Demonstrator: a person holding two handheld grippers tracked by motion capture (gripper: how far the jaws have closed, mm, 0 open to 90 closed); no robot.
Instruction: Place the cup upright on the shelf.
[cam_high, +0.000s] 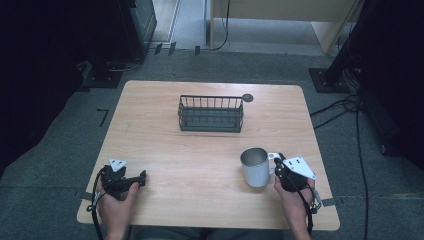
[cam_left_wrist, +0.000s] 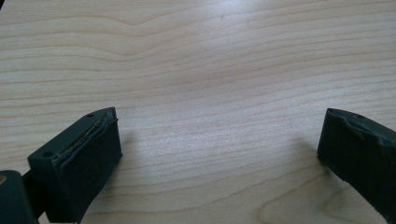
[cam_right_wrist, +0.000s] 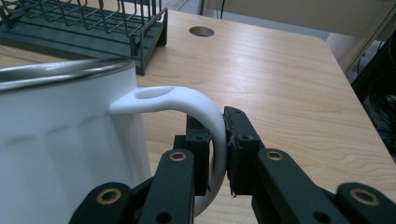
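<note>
A white mug (cam_high: 255, 166) with a metal rim stands upright on the wooden table (cam_high: 210, 150), right of centre near the front. Its handle (cam_right_wrist: 205, 112) points toward my right gripper (cam_high: 278, 163), whose two black pads press on the handle from both sides. In the right gripper view the mug's wall (cam_right_wrist: 65, 140) is close on the left. My left gripper (cam_high: 142, 177) rests at the front left of the table, held by a hand. Its jaws stand wide apart over bare wood, with nothing between the pads (cam_left_wrist: 88, 154).
A dark wire basket (cam_high: 211, 114) stands at the middle back of the table, and is also in the right gripper view (cam_right_wrist: 84, 28). A round hole (cam_high: 247, 98) lies in the tabletop behind it. Cables run over the floor at the right.
</note>
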